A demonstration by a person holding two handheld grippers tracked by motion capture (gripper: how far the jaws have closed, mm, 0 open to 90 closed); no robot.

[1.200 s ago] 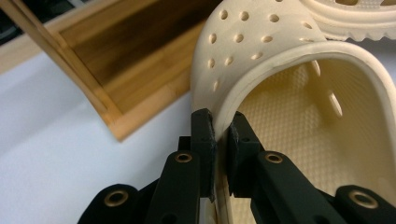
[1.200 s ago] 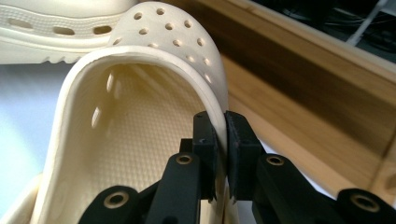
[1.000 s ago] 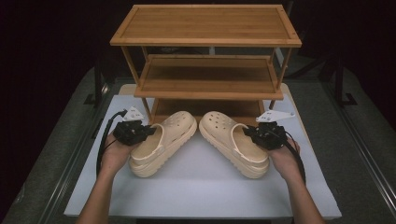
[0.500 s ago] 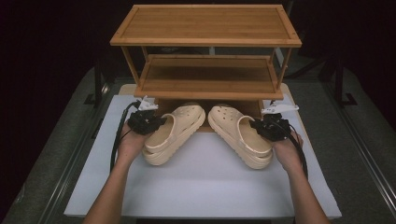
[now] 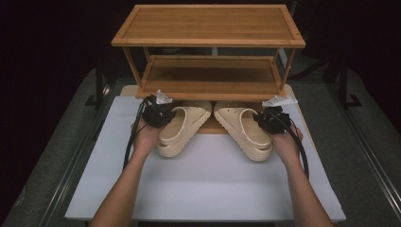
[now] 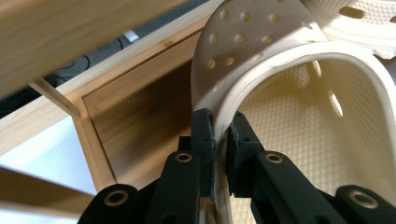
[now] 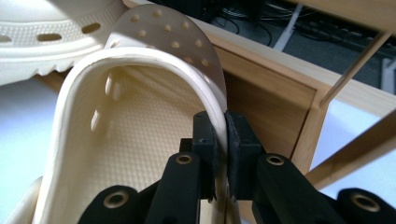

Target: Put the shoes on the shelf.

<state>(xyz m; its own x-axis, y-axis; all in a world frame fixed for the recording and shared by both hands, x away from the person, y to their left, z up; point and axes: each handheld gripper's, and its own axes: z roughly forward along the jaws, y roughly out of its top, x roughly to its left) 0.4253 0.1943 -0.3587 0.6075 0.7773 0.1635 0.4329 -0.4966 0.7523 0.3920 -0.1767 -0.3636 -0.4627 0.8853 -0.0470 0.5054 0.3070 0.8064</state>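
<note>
The left clog (image 5: 182,128) and the right clog (image 5: 243,128), both cream foam, lie at the centre of the high view with their toes just under the front edge of the bamboo shoe rack (image 5: 208,52) and their heels out on the white tabletop (image 5: 208,189). The toes nearly meet and the heels splay apart.

Each clog is held by a thin pinch on the side rim of its opening. The left hand-held gripper (image 6: 220,140) is clamped on the left clog's outer wall, and the right hand-held gripper (image 7: 219,135) is clamped on the right clog's outer wall. That soft rim could fold or slip out of the jaws if a clog drags on the rack's lowest board (image 5: 217,124). Judging by the tight gap, the perforated uppers could also catch the middle shelf's front rail, or the toes could jam together.

Both forearms enter from the bottom of the frame and angle slightly inward. The left hand (image 5: 145,138) and right hand (image 5: 285,142) sit low, beside the heels, wrists roughly level.
</note>
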